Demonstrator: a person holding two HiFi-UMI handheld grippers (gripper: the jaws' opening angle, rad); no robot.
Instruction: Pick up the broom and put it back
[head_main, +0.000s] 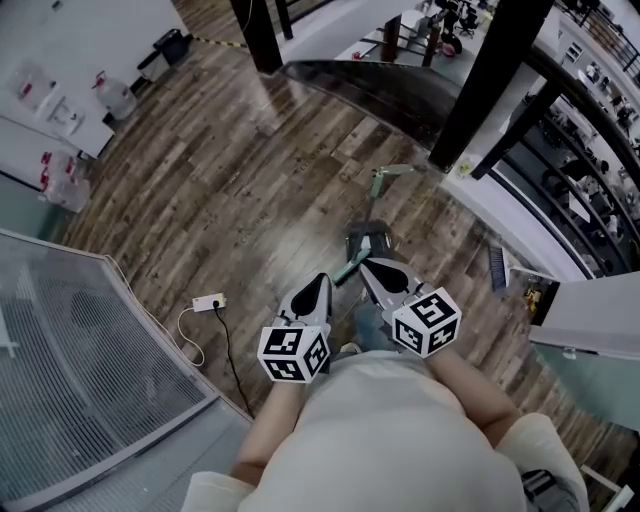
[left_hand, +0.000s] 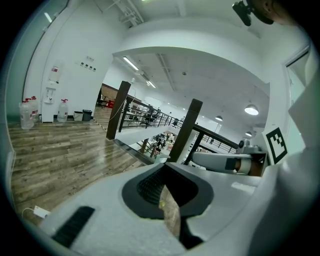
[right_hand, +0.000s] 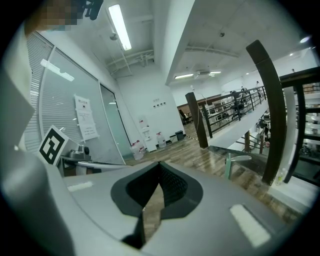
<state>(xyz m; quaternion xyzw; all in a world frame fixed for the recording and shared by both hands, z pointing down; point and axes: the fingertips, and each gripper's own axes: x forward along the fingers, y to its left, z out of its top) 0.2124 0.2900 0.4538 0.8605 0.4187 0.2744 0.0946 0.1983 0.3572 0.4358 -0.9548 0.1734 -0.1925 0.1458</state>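
The left gripper (head_main: 321, 282) and right gripper (head_main: 369, 266) are both hanging closed and empty; the broom (head_main: 347, 271) is lying on the floor (head_main: 250, 200) just ahead, its green stick pointing back between their tips, nearer the right one.

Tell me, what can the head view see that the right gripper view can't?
Only the head view shows the white power strip with its cable lying on the floor, and the person's pale top. Only the right gripper view shows the long ceiling light and the paper notice on the glass wall. Both show the wooden floor, the water jugs by the white wall, the black pillar and the left gripper.
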